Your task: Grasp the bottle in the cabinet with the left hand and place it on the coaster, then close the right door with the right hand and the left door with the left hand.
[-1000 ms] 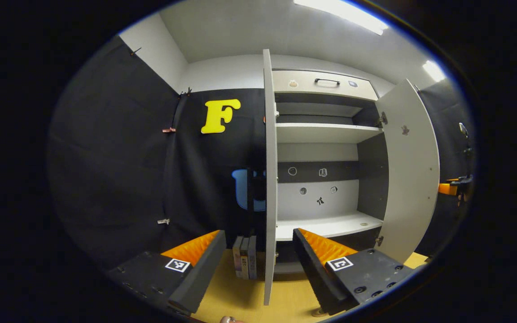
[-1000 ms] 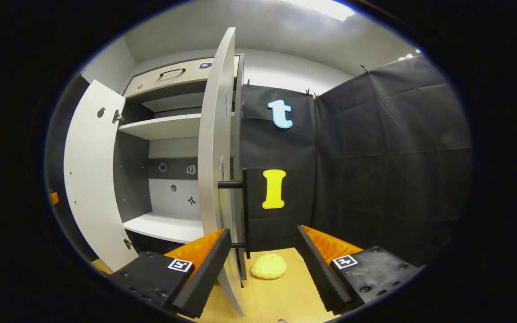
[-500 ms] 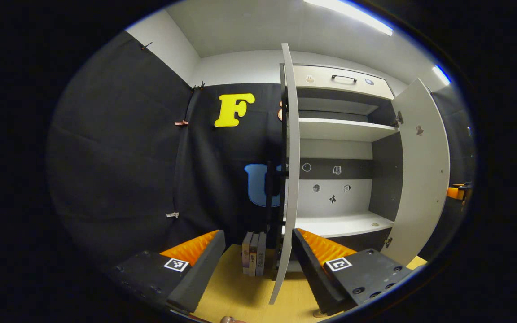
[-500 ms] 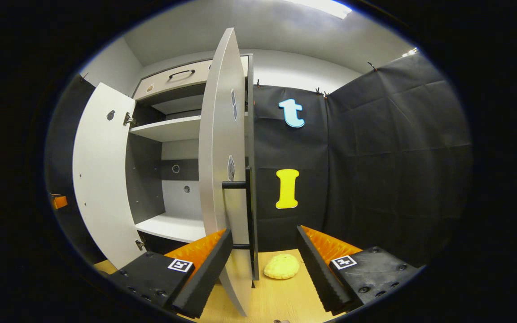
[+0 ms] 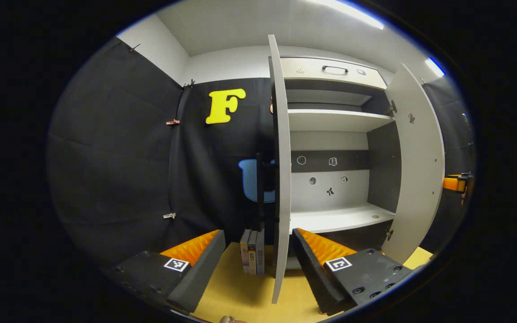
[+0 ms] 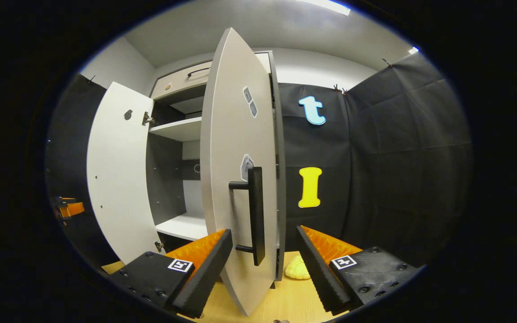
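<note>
The cabinet [image 5: 330, 134] shelves stand bare, so the bottle seems already taken out; neither it nor the coaster can be placed from here, so that step is only presumed done. Both doors are open: the right door [image 6: 236, 179] sits between the right gripper [image 6: 263, 264] jaws, which are spread wide and hold nothing, near its handle [image 6: 256, 211]. The left door [image 5: 281, 170] stands edge-on between the left gripper [image 5: 258, 264] jaws, also wide and holding nothing. Closing both doors is left. Count: two doors, two shelves, one drawer [image 5: 330, 72], three books [image 5: 252, 251] on the table [image 5: 240, 296], one yellow lump [image 6: 296, 270].
</note>
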The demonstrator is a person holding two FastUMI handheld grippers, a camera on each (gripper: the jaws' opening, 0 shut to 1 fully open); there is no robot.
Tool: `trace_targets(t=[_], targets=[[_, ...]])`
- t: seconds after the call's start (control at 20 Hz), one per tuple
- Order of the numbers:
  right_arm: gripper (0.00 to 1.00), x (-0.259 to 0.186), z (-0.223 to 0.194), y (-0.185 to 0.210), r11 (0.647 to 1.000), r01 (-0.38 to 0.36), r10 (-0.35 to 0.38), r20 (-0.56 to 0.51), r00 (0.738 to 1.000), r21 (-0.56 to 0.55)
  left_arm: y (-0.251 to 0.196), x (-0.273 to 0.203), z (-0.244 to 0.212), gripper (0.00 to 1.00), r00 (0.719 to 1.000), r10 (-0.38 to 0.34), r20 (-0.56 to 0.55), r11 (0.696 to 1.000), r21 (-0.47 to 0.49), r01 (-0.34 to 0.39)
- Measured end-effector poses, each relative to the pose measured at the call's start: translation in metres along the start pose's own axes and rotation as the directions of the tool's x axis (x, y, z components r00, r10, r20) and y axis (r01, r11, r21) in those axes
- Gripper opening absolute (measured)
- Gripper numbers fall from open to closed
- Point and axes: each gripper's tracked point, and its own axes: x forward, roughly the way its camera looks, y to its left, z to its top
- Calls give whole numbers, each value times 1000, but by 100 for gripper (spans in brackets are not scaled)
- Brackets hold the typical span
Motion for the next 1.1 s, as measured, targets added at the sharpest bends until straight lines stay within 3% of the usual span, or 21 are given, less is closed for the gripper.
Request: trace_targets(t=[0.45, 0.65, 1.1], targets=[[97, 43, -13, 85, 983, -179, 180, -28, 983, 34, 37, 10, -7, 95, 999, 34, -25, 999, 18, -34], [98, 36, -16, 83, 987, -162, 161, -37, 986, -18, 38, 24, -5, 95, 1000, 15, -15, 1000, 6, -15], [98, 24, -18, 68, 995, -95, 95, -52, 994, -2, 19, 55, 6, 95, 997, -77, 27, 997, -19, 77]])
